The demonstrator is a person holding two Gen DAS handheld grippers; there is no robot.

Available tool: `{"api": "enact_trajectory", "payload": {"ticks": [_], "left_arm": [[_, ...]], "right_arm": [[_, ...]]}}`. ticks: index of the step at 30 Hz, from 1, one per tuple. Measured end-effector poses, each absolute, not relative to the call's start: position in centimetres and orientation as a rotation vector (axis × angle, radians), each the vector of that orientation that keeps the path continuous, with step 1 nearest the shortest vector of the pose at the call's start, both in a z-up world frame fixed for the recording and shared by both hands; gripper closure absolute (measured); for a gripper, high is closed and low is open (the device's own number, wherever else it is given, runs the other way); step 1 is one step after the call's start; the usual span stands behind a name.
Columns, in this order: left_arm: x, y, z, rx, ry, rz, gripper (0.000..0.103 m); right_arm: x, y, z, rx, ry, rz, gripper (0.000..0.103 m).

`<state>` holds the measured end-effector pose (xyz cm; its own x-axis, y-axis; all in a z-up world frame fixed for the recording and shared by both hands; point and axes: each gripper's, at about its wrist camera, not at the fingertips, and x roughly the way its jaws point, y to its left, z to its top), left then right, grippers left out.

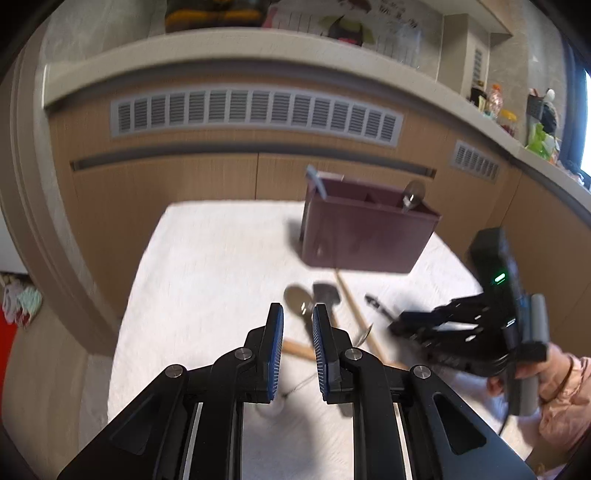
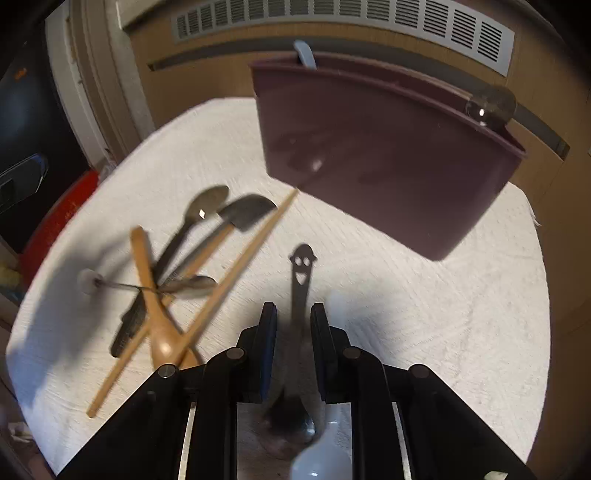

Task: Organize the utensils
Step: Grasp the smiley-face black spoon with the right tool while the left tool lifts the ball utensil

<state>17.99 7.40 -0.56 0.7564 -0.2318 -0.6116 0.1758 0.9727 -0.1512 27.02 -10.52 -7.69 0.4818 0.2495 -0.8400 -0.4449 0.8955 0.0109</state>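
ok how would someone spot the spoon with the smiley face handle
Start at the maroon utensil box on the white cloth. In front of it, apart from the crossed pile, one dark metal spoon lies between the right gripper's fingers. Only its handle end has a cut-out smiling face.

No word, brand name or number can be read in either view. The papers (image 1: 384, 22) pinned on the wall above the ledge carry printed grids and dark marks, yet motion blur and the curve of the lens leave every character illegible. The only sign-like mark is a cut-out smiling face, two round eyes over an open mouth, in the top end of the dark spoon handle (image 2: 302, 266) lying on the white cloth near the middle of the worktop.
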Motion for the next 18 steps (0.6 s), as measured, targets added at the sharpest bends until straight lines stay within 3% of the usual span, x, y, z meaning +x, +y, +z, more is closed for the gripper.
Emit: {"api": "enact_trajectory", "payload": {"ticks": [5, 8, 18], "left_arm": [[18.8, 6.9, -2.7, -0.086, 0.767, -0.288, 0.082], [19.2, 5.7, -3.7, -0.047, 0.818, -0.328, 0.067], [15.0, 6.7, -5.8, -0.006, 0.761, -0.237, 0.06]], "right_arm": [[25.3, -12.0, -7.4, -0.234, 1.009, 0.413, 0.098], [24.5, -13.6, -7.3, -0.199, 1.02, 0.393, 0.098], [21.8, -15.8, -6.5, -0.16, 0.96, 0.329, 0.098]]}}
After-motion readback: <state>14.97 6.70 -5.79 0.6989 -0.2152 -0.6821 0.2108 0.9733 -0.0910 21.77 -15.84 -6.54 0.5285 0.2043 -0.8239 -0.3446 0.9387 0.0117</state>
